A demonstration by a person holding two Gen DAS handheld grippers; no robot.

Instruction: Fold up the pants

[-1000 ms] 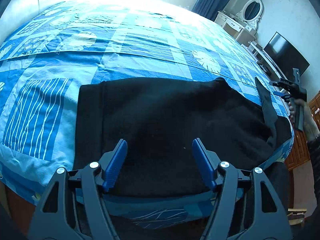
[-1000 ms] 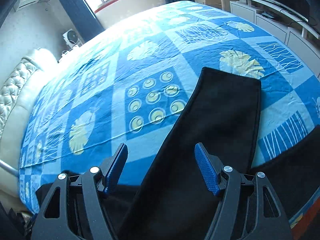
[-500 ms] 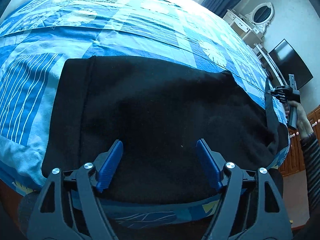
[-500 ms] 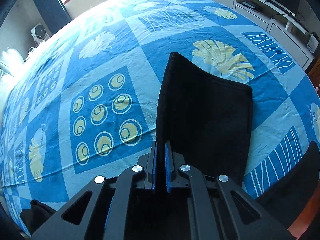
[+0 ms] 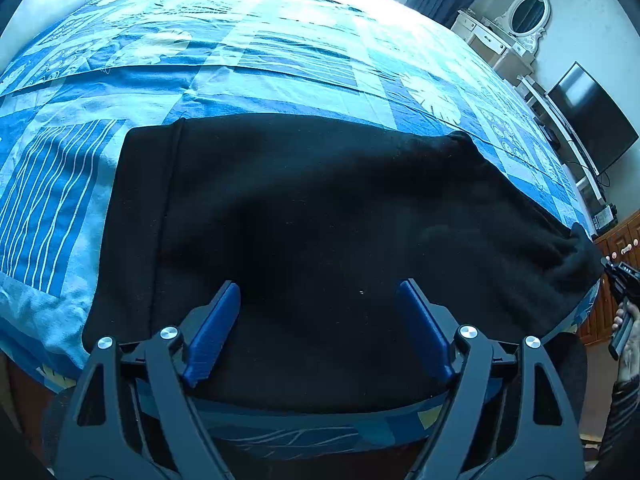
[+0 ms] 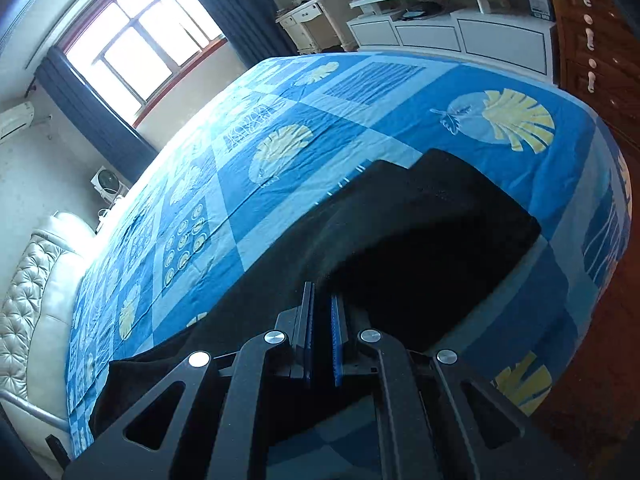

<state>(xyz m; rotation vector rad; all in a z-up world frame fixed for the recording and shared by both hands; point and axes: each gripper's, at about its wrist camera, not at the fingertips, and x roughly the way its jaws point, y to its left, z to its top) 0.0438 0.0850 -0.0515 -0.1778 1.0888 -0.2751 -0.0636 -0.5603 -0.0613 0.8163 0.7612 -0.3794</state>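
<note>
Left wrist view has the black pants filling the middle of the frame, spread flat on the bed with its blue patterned cover; the waistband runs down the left of the frame and the legs trail off toward the right edge. In the right wrist view the pants rise from the centre toward the upper right, one leg lifted into a fold over the other.

The left hand-held gripper sits at the bottom centre of its frame, its jaws opening wide with nothing between them, only cloth lying beneath. The right hand-held gripper has its blue pads closed together on a pinch of the pants fabric near the leg end; it also shows small at the right edge of the left view, held in a person's hand.

The cloth looks soft, thick and limp, probably fleece or knit: light to lift, but it will sag and drag, and a single layer may slip from the stack. A hem, the waistband seam or a folded edge should give the firmest hold.

Beyond the bed stand a window, a white dresser and a television.
</note>
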